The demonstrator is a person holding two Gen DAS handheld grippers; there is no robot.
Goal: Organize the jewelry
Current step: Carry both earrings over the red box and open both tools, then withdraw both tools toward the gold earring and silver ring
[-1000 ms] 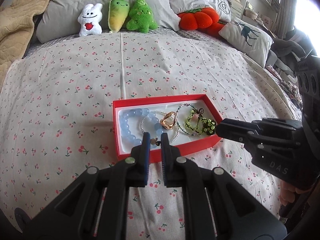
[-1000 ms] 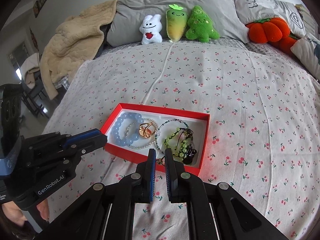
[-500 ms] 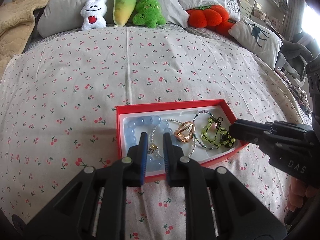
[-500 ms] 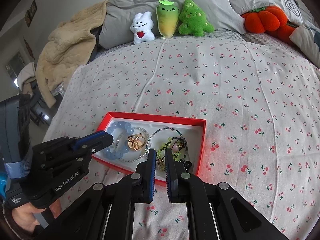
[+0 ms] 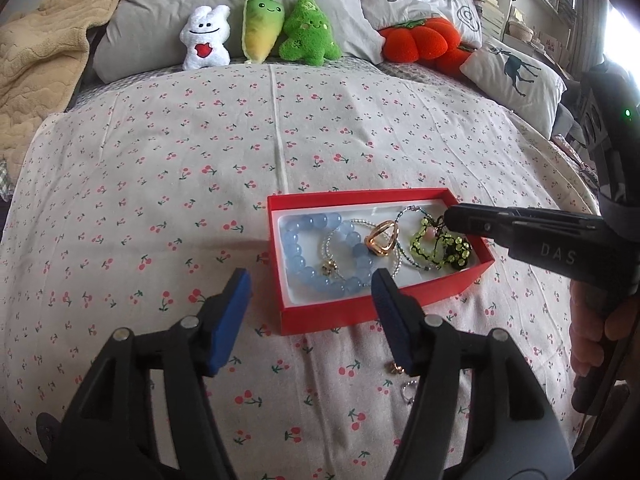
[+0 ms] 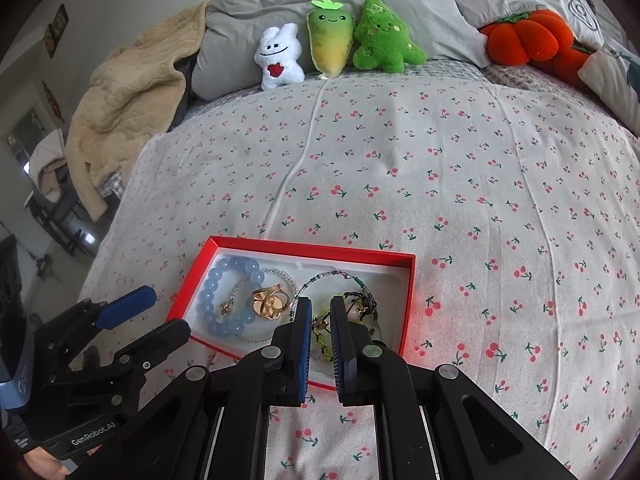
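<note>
Red tray (image 5: 316, 322) on cherry-print bed (image 5: 200, 160), holding blue bead bracelet (image 5: 298, 258), gold ring (image 5: 382, 239), green beaded piece (image 5: 440, 250). Left gripper (image 5: 310, 294) spread wide at the tray's near edge, empty. Right gripper (image 6: 321, 322) narrow, fingers over the green piece; grasp unclear. Two small loose pieces (image 5: 402, 378) on the sheet beside left gripper.

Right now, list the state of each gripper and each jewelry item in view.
left gripper: open, empty, at the box's near edge
right gripper: nearly shut, over the green bracelet
red box: open, no lid
blue bracelet: in box
gold ring: in box
green bracelet: in box
small rings: loose on bedspread
</note>
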